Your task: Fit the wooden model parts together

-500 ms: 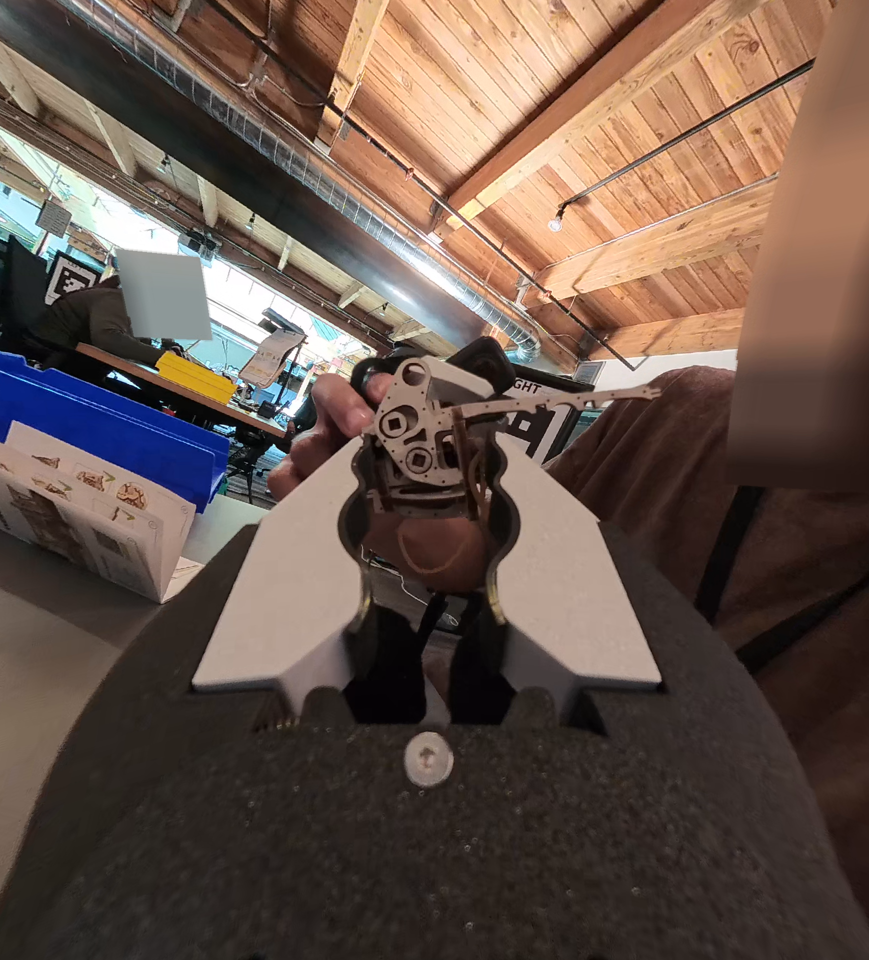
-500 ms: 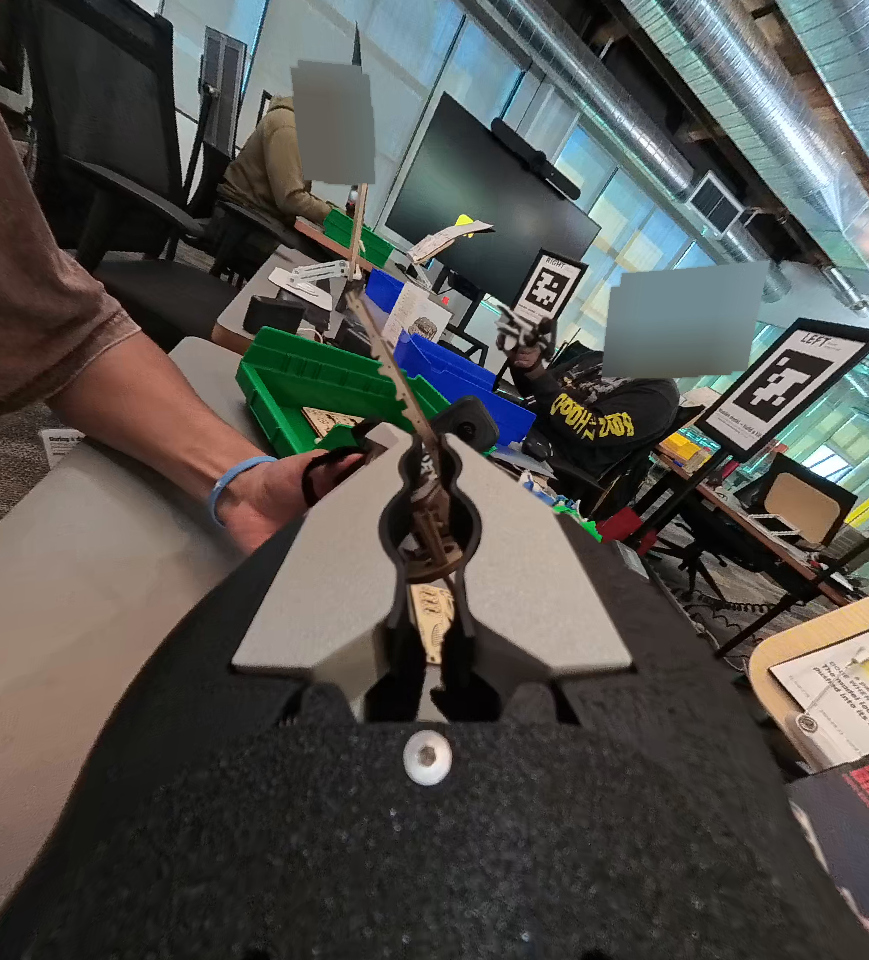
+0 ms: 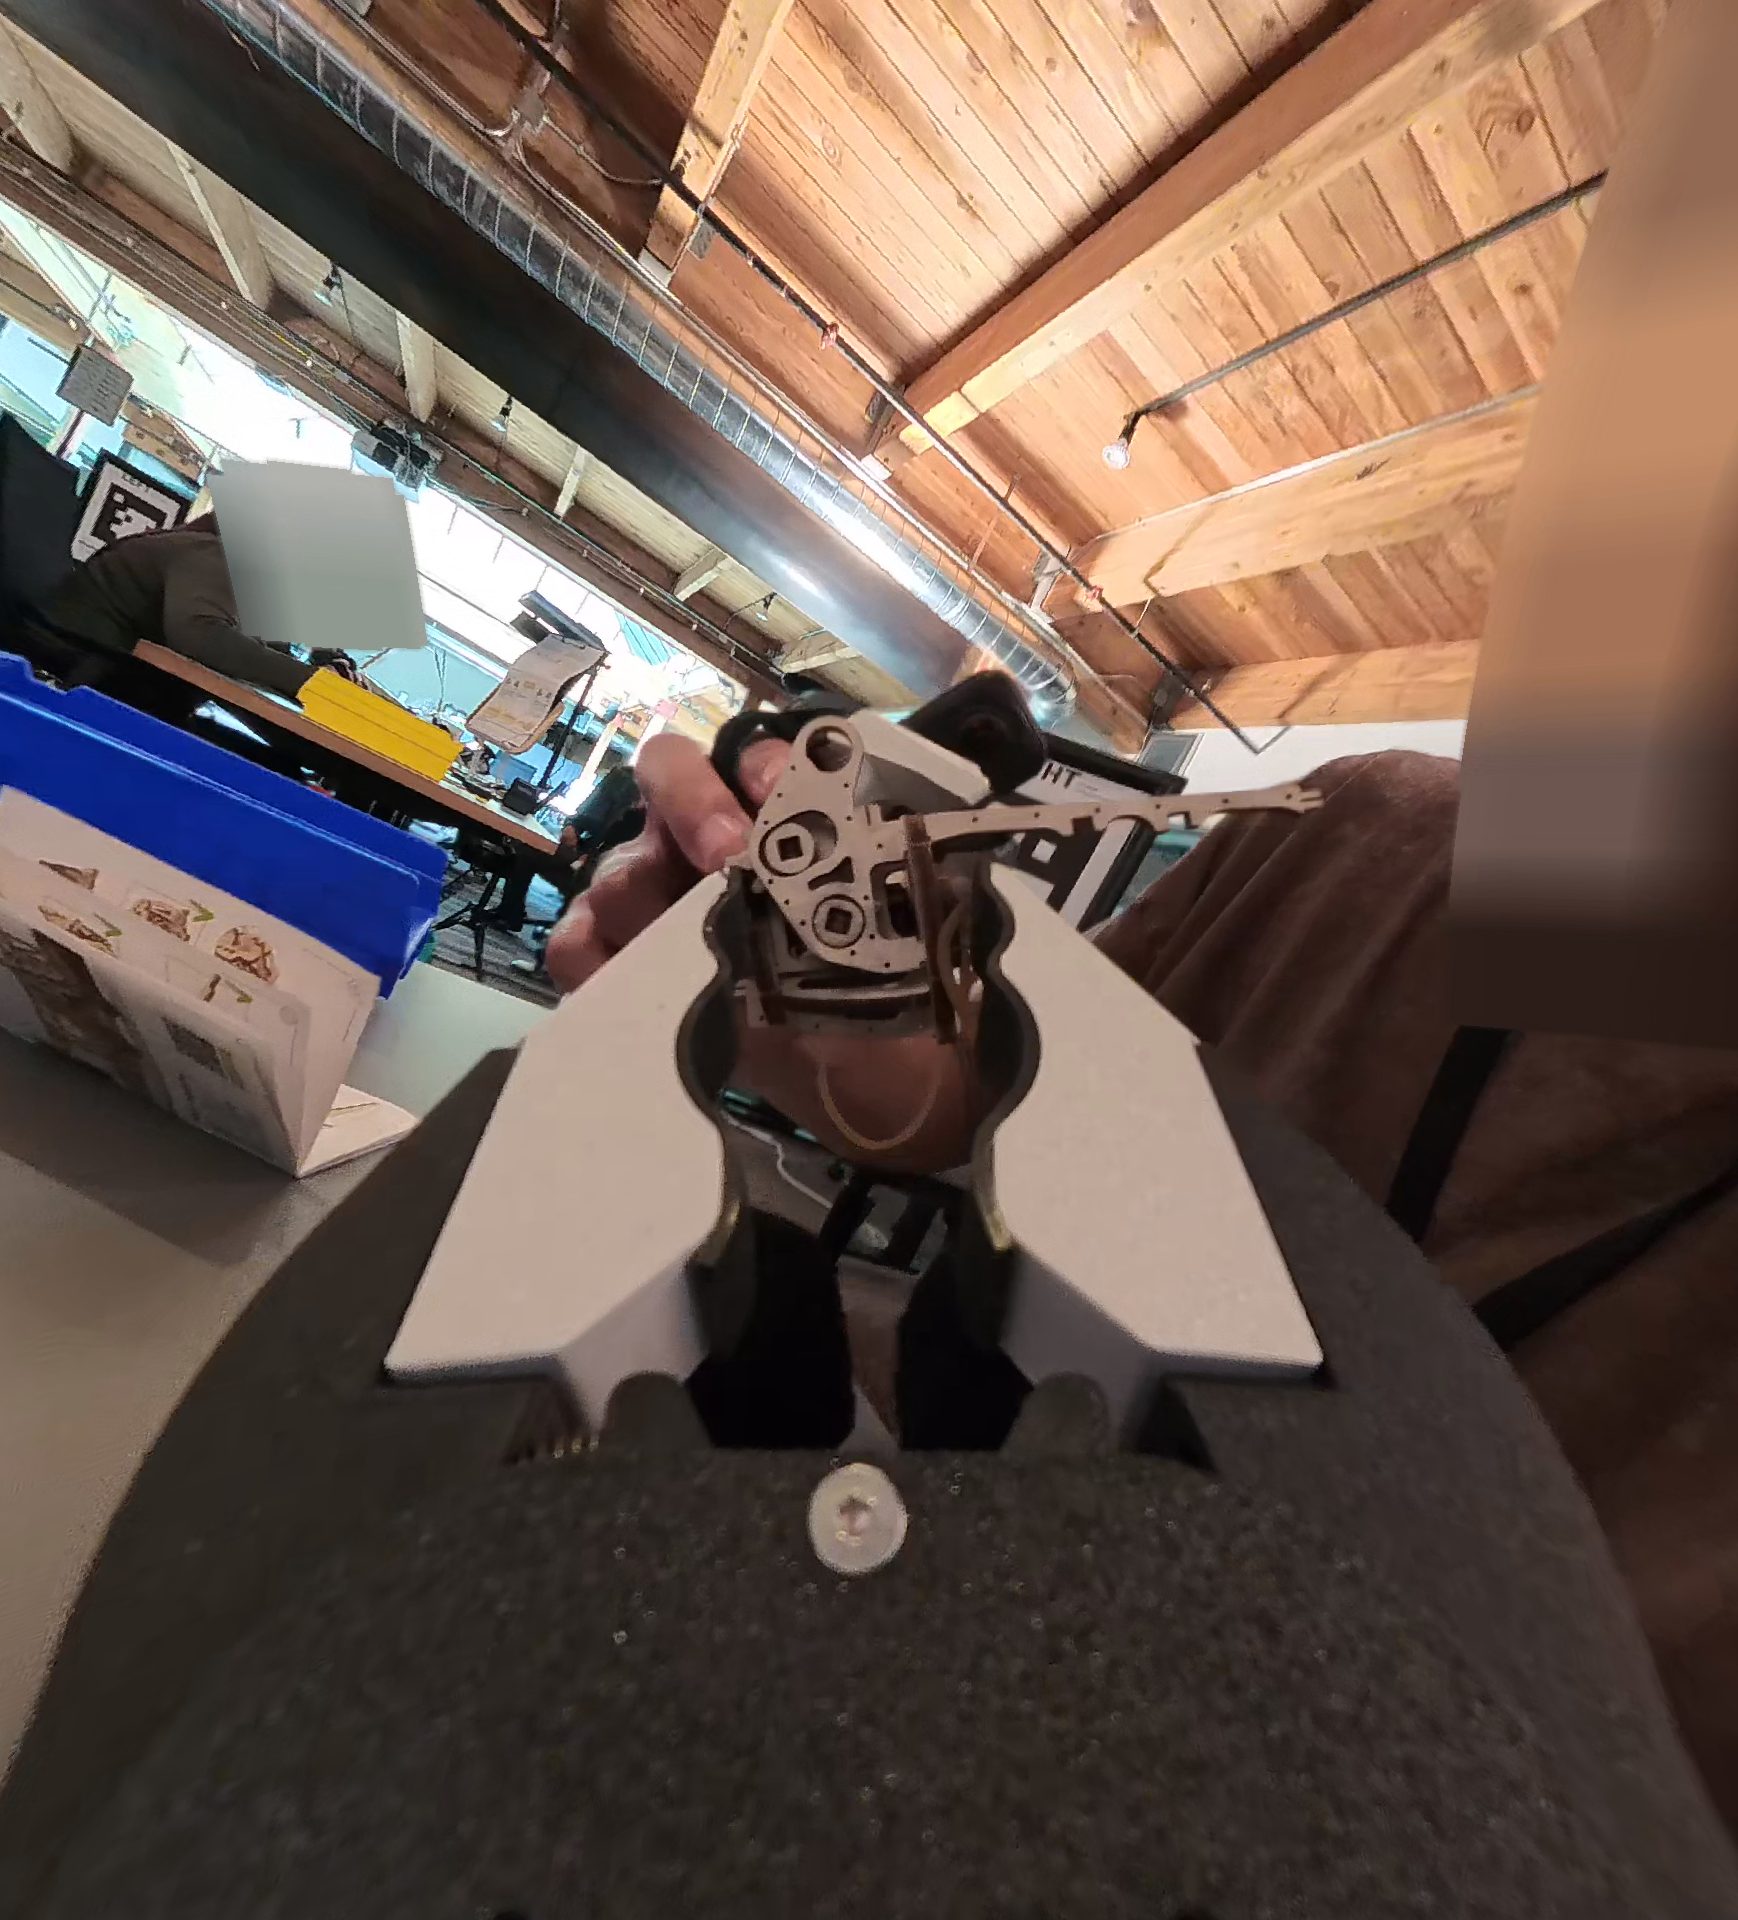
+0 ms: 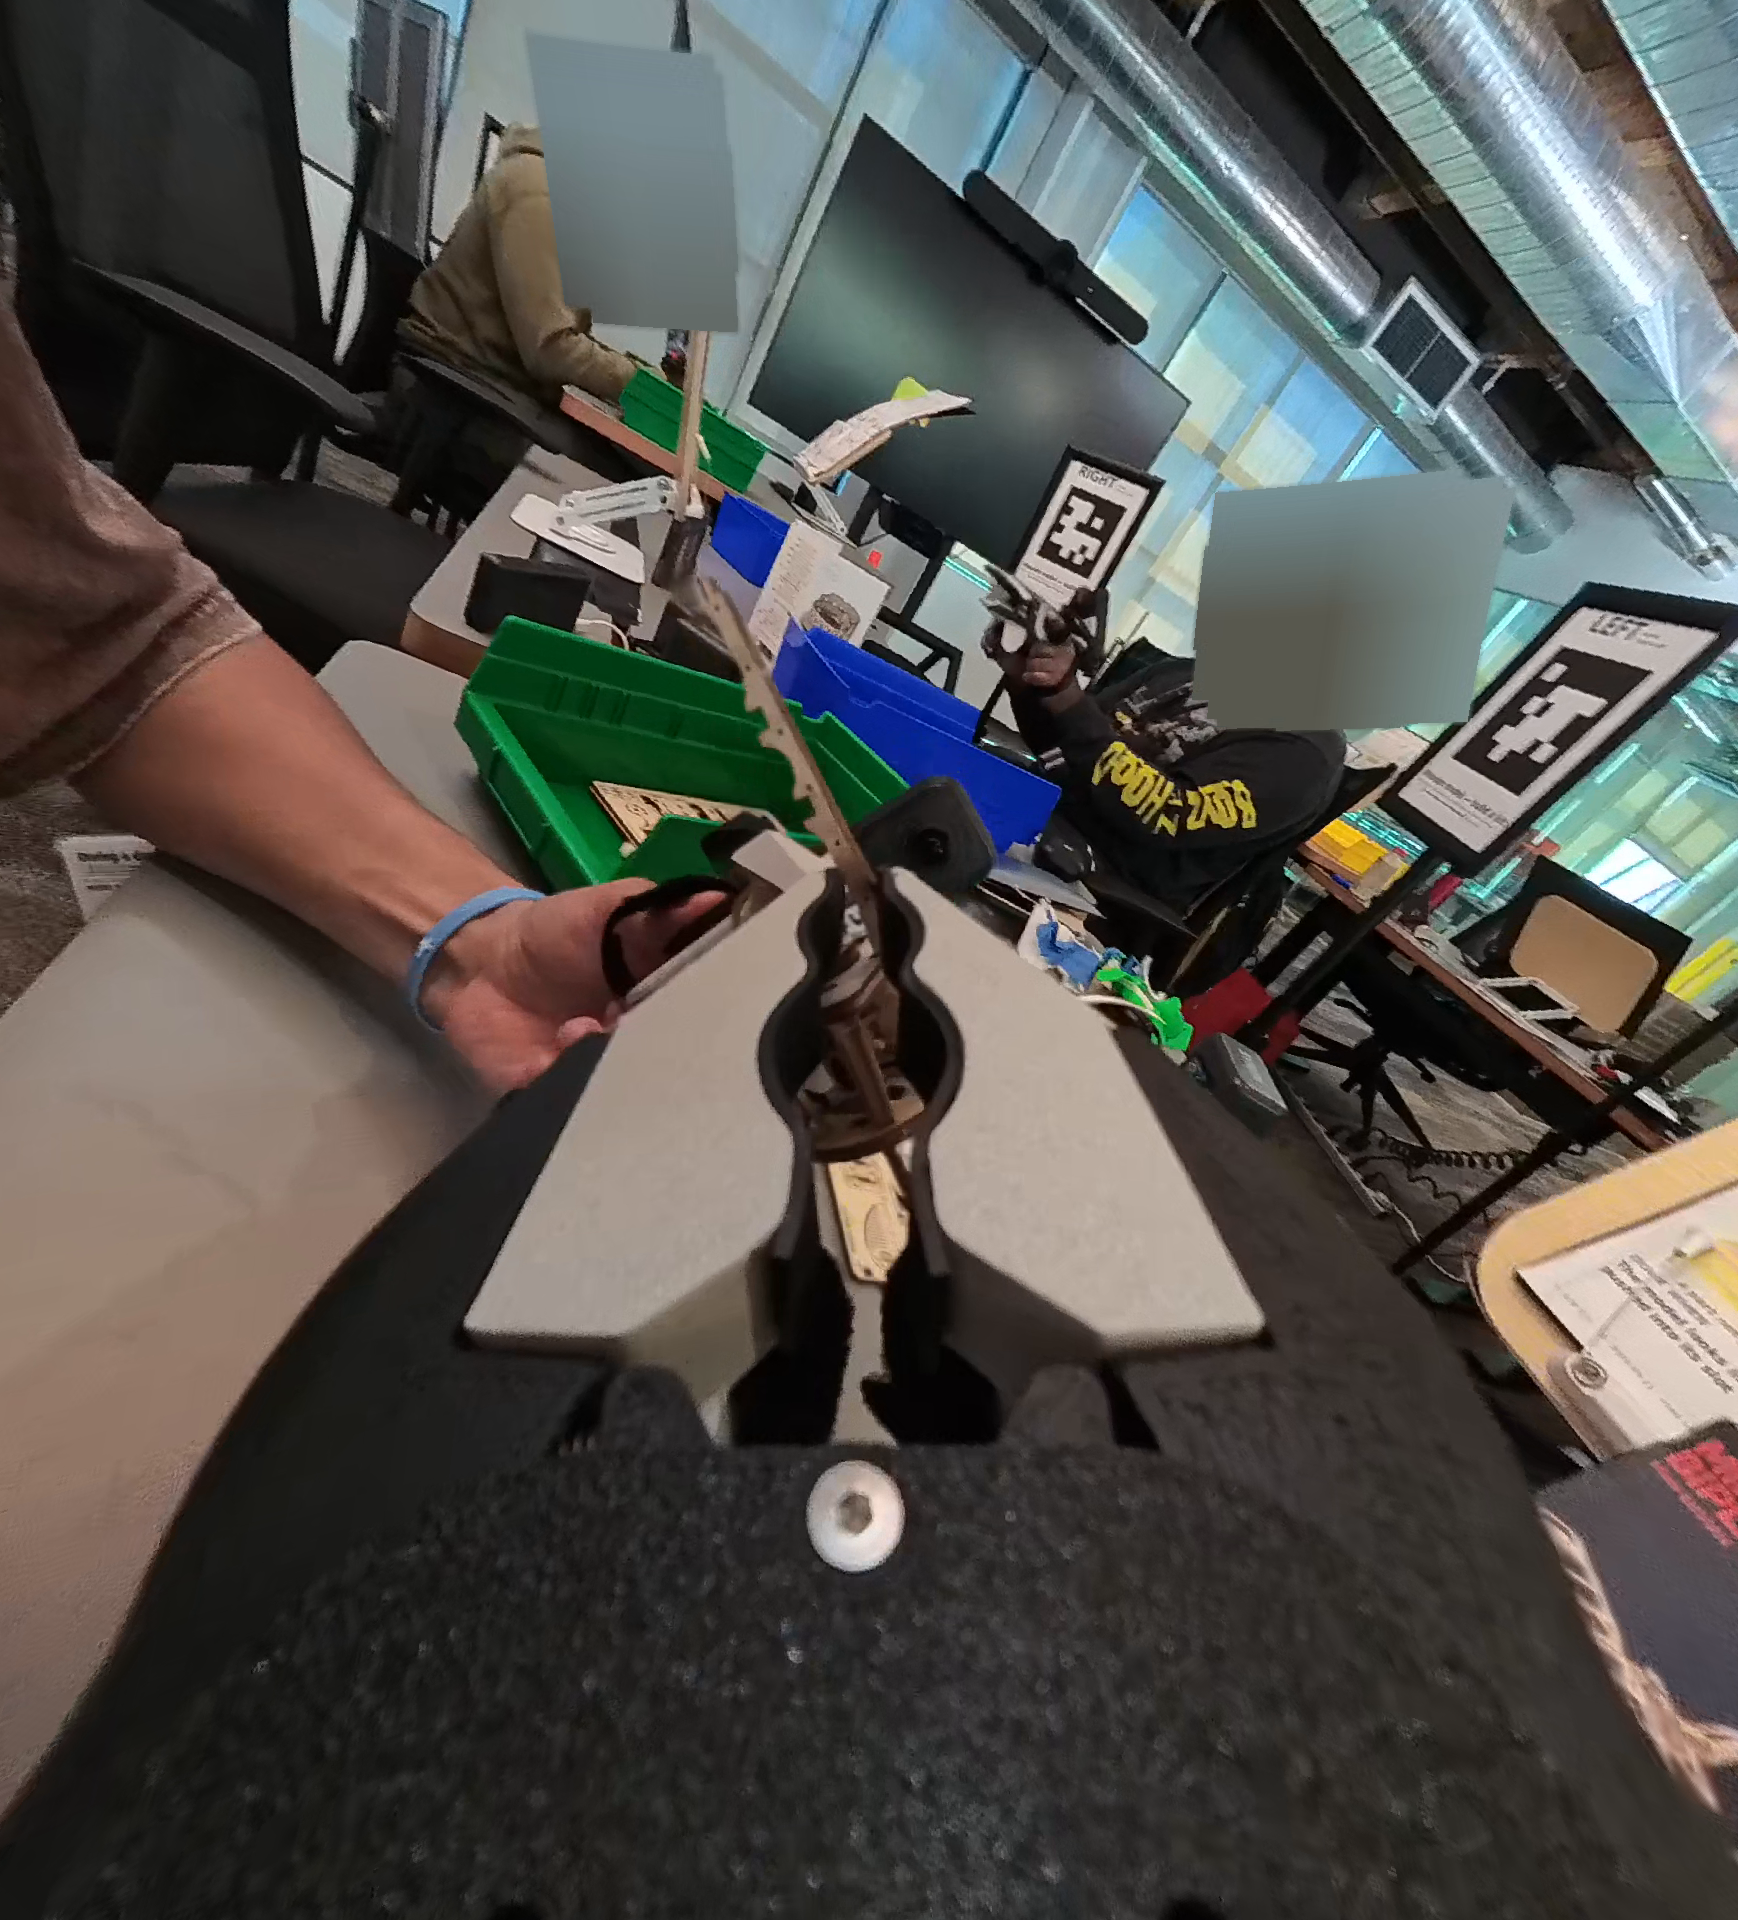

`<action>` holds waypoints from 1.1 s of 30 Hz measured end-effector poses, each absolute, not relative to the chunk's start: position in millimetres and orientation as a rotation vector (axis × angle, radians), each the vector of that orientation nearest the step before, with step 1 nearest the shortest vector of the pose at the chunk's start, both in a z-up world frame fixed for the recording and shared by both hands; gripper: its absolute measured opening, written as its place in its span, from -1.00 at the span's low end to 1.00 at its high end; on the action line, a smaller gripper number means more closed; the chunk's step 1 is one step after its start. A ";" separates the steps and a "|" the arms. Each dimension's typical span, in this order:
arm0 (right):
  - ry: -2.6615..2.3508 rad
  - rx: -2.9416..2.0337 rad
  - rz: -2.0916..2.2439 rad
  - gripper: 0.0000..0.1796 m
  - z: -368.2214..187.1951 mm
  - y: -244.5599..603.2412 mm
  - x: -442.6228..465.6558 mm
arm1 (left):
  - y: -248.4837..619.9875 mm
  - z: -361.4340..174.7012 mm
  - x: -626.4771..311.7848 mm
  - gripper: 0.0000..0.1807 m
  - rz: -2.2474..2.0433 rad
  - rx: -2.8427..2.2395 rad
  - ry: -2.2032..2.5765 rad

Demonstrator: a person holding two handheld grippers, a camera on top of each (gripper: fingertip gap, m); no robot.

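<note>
My left gripper (image 3: 849, 914) is shut on a small wooden model assembly (image 3: 844, 977) of laser-cut frames, held up in the air. A flat wooden plate with round holes (image 3: 813, 842) stands on it, and a long thin notched strip (image 3: 1156, 816) reaches right from it. My right gripper (image 4: 849, 894) is shut on that flat piece, seen edge-on, with the toothed strip (image 4: 771, 707) rising up and left. Both grippers meet tip to tip: the right gripper shows behind the model in the left wrist view (image 3: 906, 764), and the left gripper shows in the right wrist view (image 4: 761, 862).
A grey table (image 3: 65, 1299) holds a folded instruction booklet (image 3: 117, 977) and a blue bin (image 3: 169, 769). A green bin (image 4: 636, 727) holds a wooden parts sheet (image 4: 657, 810). A dark box (image 4: 1727, 1610) and a paper sheet (image 4: 1675, 1320) lie at the right. People sit at other tables. My left and right fingertips are right by each other.
</note>
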State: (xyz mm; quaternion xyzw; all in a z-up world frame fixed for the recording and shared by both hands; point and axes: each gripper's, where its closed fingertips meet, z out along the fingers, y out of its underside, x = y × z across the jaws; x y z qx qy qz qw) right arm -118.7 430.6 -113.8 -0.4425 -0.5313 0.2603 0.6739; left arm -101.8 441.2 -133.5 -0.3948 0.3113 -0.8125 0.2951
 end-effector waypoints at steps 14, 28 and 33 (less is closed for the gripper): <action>-1.215 -1.229 0.548 -0.94 -119.3 444.3 -126.4 | 451.7 -137.5 -103.7 -0.56 -2.327 -1.077 0.709; -1.177 -1.234 0.629 -0.92 -116.9 439.3 -120.1 | 448.0 -135.5 -104.8 -0.56 -2.310 -1.056 0.751; -1.162 -1.228 0.648 -0.90 -114.4 438.2 -117.7 | 447.3 -135.7 -104.7 -0.56 -2.287 -1.058 0.770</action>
